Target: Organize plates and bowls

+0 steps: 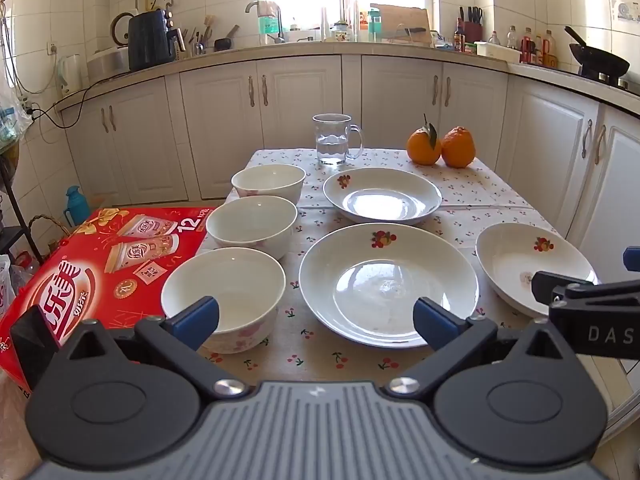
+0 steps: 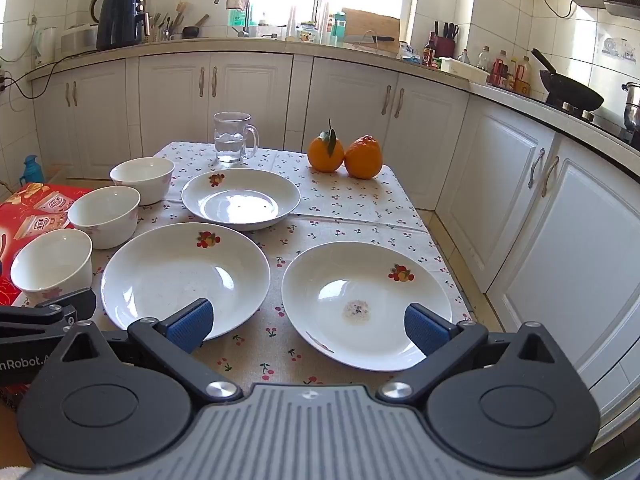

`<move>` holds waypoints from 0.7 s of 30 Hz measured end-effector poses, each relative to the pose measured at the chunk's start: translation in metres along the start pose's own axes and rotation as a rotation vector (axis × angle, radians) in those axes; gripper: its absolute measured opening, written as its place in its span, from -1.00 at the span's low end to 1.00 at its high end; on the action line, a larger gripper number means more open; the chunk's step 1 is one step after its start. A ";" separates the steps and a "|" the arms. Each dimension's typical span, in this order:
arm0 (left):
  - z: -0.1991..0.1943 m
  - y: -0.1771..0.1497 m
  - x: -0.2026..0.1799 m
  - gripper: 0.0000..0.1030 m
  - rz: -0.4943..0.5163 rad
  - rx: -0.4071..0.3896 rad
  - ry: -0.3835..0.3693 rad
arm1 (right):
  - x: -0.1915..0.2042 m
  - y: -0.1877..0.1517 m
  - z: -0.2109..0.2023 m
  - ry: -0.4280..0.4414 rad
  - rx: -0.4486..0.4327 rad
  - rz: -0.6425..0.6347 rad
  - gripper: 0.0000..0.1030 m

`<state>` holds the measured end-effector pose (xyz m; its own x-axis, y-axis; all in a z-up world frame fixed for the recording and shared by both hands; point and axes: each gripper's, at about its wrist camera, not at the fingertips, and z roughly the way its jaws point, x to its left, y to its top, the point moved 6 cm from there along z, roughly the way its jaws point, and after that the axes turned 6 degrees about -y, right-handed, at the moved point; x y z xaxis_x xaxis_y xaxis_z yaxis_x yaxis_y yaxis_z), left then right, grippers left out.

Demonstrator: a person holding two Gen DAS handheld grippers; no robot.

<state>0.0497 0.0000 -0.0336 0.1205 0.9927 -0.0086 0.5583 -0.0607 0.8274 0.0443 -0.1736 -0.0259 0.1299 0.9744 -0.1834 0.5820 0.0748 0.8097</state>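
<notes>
Three white bowls stand in a row on the table's left side: near bowl (image 1: 224, 292) (image 2: 52, 266), middle bowl (image 1: 252, 226) (image 2: 105, 216), far bowl (image 1: 269, 183) (image 2: 143, 178). Three white plates with fruit motifs lie apart: far plate (image 1: 382, 194) (image 2: 240, 198), middle plate (image 1: 388, 284) (image 2: 185, 278), right plate (image 1: 532, 266) (image 2: 366, 304). My left gripper (image 1: 316, 320) is open and empty, above the near table edge between the near bowl and the middle plate. My right gripper (image 2: 308, 324) is open and empty, between the middle and right plates.
A glass mug of water (image 1: 334, 140) (image 2: 232, 138) and two oranges (image 1: 440, 147) (image 2: 344, 156) stand at the table's far end. A red carton (image 1: 100, 260) sits left of the table. Kitchen cabinets (image 2: 560, 220) run behind and to the right.
</notes>
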 end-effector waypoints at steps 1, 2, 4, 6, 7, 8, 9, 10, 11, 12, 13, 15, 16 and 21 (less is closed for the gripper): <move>0.000 0.000 0.000 0.99 0.000 0.002 0.000 | 0.000 0.000 0.000 0.000 0.000 0.000 1.00; 0.000 0.000 0.000 0.99 -0.001 0.004 0.000 | 0.000 0.000 0.000 0.000 0.000 0.000 1.00; 0.000 0.000 0.000 0.99 -0.002 0.006 -0.001 | 0.000 0.000 0.000 0.000 0.001 0.000 1.00; 0.000 0.000 0.000 0.99 -0.002 0.005 0.000 | 0.000 0.000 0.000 0.000 0.001 0.000 1.00; 0.000 0.000 0.000 0.99 -0.002 0.006 0.000 | 0.000 0.000 0.000 0.000 0.001 0.000 1.00; 0.000 0.000 0.000 0.99 -0.002 0.007 0.000 | 0.000 0.000 -0.001 0.000 0.001 0.001 1.00; 0.000 0.000 0.000 0.99 -0.001 0.007 0.000 | 0.000 0.000 -0.001 0.000 0.000 -0.001 1.00; 0.000 0.000 0.000 0.99 -0.002 0.007 0.000 | 0.000 0.000 0.000 -0.001 0.000 -0.001 1.00; 0.000 0.000 0.000 0.99 -0.001 0.007 0.000 | 0.000 -0.001 0.001 -0.001 0.000 0.000 1.00; 0.000 0.000 0.000 0.99 -0.001 0.007 0.000 | -0.002 -0.001 0.002 -0.001 0.000 0.001 1.00; 0.000 0.000 0.000 0.99 -0.001 0.007 0.000 | -0.002 -0.001 0.002 0.000 0.001 0.001 1.00; 0.000 0.000 0.000 0.99 0.000 0.007 0.001 | -0.002 -0.001 0.002 0.000 0.000 0.001 1.00; 0.000 0.000 0.000 0.99 -0.001 0.007 0.000 | -0.002 -0.001 0.002 0.000 0.001 0.001 1.00; 0.000 0.000 0.000 0.99 0.000 0.006 0.001 | -0.001 -0.001 0.002 0.000 0.000 0.002 1.00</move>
<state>0.0497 0.0000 -0.0339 0.1198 0.9928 -0.0076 0.5630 -0.0617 0.8241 0.0451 -0.1754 -0.0273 0.1311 0.9745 -0.1821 0.5819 0.0731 0.8100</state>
